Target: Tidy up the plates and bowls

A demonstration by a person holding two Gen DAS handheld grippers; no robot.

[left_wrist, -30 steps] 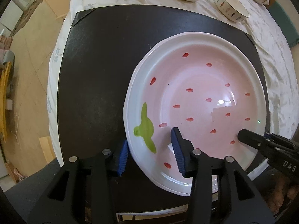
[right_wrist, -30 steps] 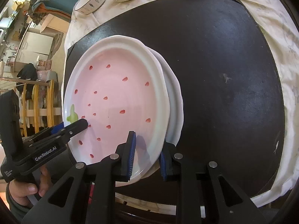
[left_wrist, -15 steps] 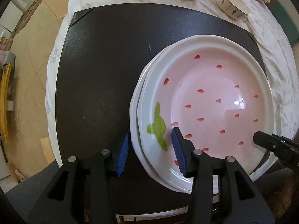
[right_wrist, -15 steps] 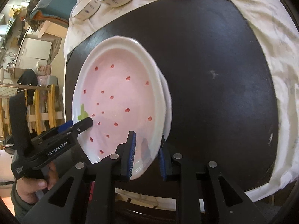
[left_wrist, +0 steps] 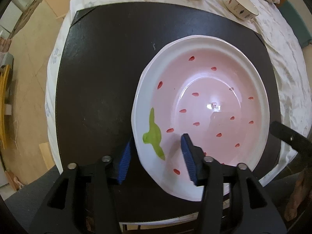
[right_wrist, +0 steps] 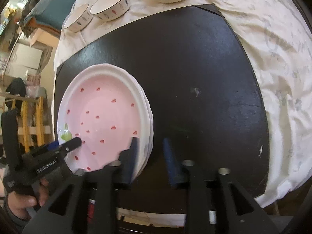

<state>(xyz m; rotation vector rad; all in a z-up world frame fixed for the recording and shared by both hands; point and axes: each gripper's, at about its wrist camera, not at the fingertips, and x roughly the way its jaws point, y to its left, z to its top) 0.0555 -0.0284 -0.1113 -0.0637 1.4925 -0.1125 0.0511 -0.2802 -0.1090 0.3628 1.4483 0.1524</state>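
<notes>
A pink strawberry plate point(left_wrist: 204, 105) with red seeds and a green leaf lies on top of a stack of white plates on the black mat point(left_wrist: 101, 78); it also shows in the right wrist view point(right_wrist: 105, 120). My left gripper point(left_wrist: 156, 156) is open, its blue fingers either side of the plate's near-left rim. My right gripper point(right_wrist: 151, 156) is open, one finger over the plate's right rim, the other over the mat. Three patterned bowls point(right_wrist: 111, 4) stand on the cloth beyond the mat.
The mat point(right_wrist: 195, 78) lies on a table covered with a white floral cloth point(right_wrist: 273, 48). Two bowls point(left_wrist: 240, 5) show at the back right in the left wrist view. Floor and furniture lie off the table's left edge.
The pink plate has come down flat onto the stack. My right gripper has opened and let go of its rim. My left gripper stays open around the near-left rim.
</notes>
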